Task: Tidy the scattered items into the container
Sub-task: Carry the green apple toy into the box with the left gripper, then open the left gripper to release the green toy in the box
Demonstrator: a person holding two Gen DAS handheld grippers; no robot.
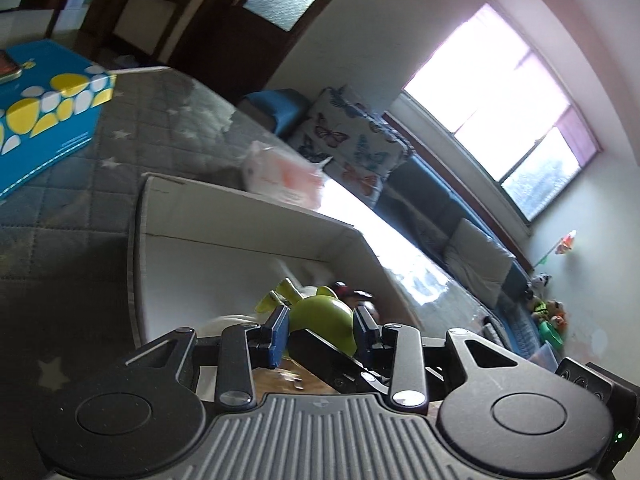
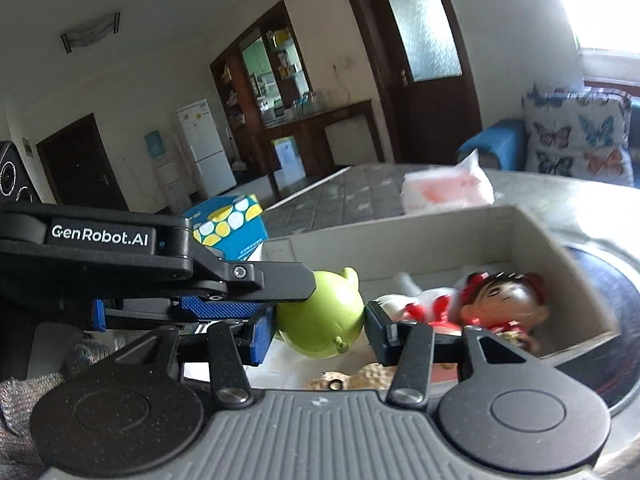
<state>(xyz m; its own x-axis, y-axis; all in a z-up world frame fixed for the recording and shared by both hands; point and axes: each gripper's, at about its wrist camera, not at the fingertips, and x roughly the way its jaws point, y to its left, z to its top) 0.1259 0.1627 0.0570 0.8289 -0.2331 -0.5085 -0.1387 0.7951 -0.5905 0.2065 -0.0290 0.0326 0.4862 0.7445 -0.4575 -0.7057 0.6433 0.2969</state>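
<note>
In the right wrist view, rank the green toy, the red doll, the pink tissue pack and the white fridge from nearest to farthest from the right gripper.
1. Green toy, between the right gripper's fingers.
2. Red doll, just right, inside the box.
3. Pink tissue pack, behind the box.
4. White fridge, far left against the wall.

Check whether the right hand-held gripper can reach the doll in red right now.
Probably not yet: the right hand-held gripper has the green toy filling the gap between its fingers, so that must go first. The doll itself lies uncovered in the box just ahead.
</note>
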